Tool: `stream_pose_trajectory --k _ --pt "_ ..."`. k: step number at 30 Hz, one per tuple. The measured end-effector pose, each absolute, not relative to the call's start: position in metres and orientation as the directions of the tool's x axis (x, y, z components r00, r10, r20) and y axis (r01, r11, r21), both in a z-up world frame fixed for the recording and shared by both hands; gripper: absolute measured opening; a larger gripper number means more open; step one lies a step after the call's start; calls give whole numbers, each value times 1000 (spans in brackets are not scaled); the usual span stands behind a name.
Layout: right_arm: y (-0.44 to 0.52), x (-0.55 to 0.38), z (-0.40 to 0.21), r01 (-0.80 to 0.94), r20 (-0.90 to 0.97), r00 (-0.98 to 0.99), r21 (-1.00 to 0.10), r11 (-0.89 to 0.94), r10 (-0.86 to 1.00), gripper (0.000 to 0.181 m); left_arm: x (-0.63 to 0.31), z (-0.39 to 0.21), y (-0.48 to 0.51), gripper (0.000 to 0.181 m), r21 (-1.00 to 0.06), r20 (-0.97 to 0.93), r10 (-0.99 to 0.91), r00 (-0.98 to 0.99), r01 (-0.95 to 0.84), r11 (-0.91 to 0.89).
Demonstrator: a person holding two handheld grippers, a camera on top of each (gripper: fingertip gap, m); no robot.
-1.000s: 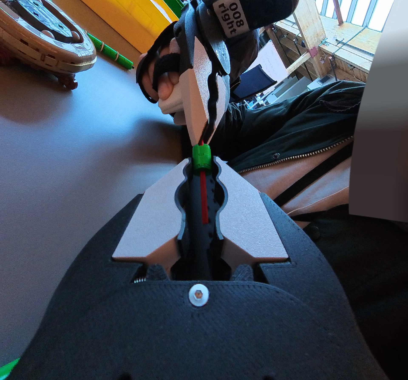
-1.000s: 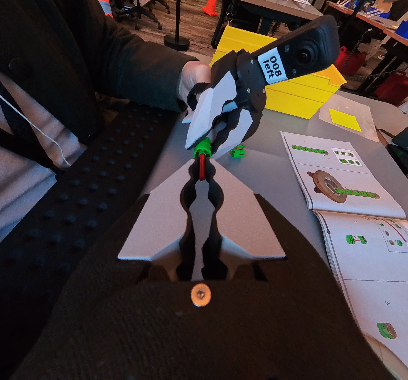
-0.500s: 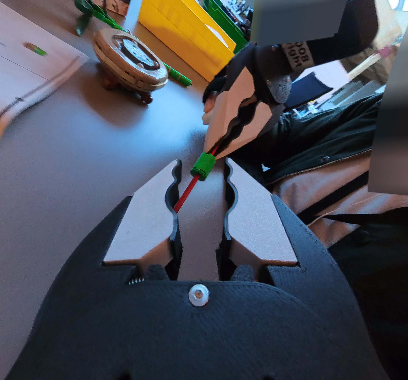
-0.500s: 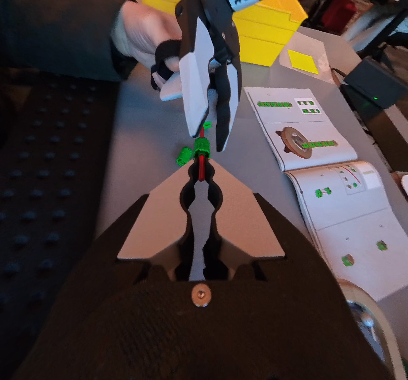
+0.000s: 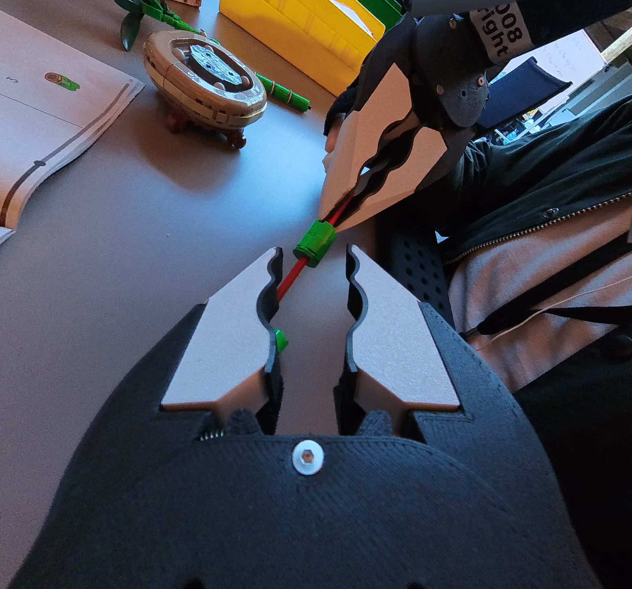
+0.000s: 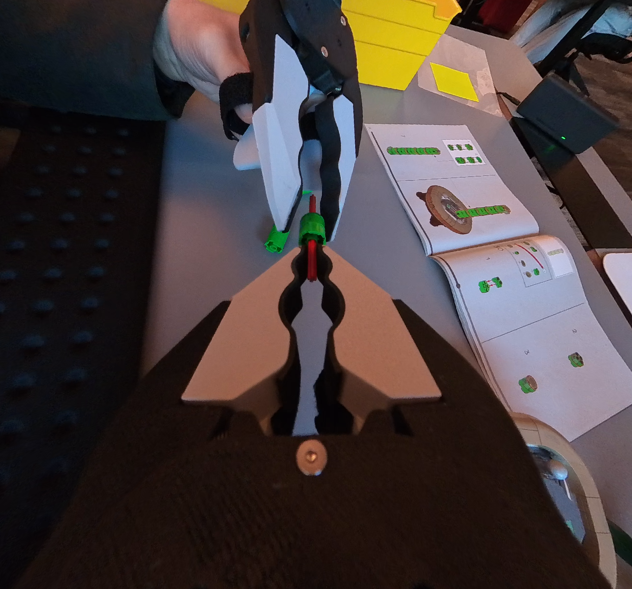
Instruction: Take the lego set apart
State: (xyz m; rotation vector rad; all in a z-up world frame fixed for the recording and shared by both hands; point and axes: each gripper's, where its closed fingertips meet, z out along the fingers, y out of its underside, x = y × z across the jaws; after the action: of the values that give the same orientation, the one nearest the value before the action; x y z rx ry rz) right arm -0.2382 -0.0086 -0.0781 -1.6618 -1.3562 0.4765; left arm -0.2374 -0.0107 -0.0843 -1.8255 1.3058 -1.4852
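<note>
My right gripper [image 6: 309, 251] is shut on a thin red axle [image 6: 311, 266] that carries a green round lego piece [image 6: 311, 230] just past its fingertips. In the left wrist view the right gripper [image 5: 329, 221] holds the axle [image 5: 290, 281] slanting down between my left fingers, with the green piece [image 5: 314, 242] on it. My left gripper [image 5: 314, 250] is open, its fingers on either side of the axle and apart from it; it also shows in the right wrist view [image 6: 306, 232]. A loose green piece [image 6: 276, 240] lies on the grey table [image 5: 102, 264].
A round tan and brown lego model [image 5: 205, 83] stands on the table with a green stem [image 5: 284, 93] behind it. A yellow bin [image 6: 393, 25], an open instruction booklet [image 6: 478, 230], a black box [image 6: 564, 127] and a black studded mat [image 6: 68, 264] surround the work area.
My left gripper has opened and let go of the green piece and axle. My right gripper still holds the axle and both have moved lower over the table.
</note>
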Motion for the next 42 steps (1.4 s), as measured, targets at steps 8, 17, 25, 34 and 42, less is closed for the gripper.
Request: stream_pose_trajectory --k 8,17,25,34,42 --pt "-7 -237 -80 571 245 324 -821 18 914 3 -239 -83 -10 33 -806 498 -867 -29 -384 -451" --pt "-5 -229 -33 198 -77 307 -970 -143 949 3 -252 -32 -2 21 -851 523 -841 -135 -121 -510" --pt "-3 -218 -3 -160 -447 31 -885 -437 894 3 -255 3 -6 38 -856 489 -842 -230 59 -513" --pt "-12 -229 13 -257 -626 -300 -673 -694 719 2 -233 11 -21 35 -950 271 -955 -118 127 -286" --pt "-12 -236 2 -215 -655 -268 -674 -707 706 2 -242 14 -19 17 -975 168 -985 -44 139 -173"
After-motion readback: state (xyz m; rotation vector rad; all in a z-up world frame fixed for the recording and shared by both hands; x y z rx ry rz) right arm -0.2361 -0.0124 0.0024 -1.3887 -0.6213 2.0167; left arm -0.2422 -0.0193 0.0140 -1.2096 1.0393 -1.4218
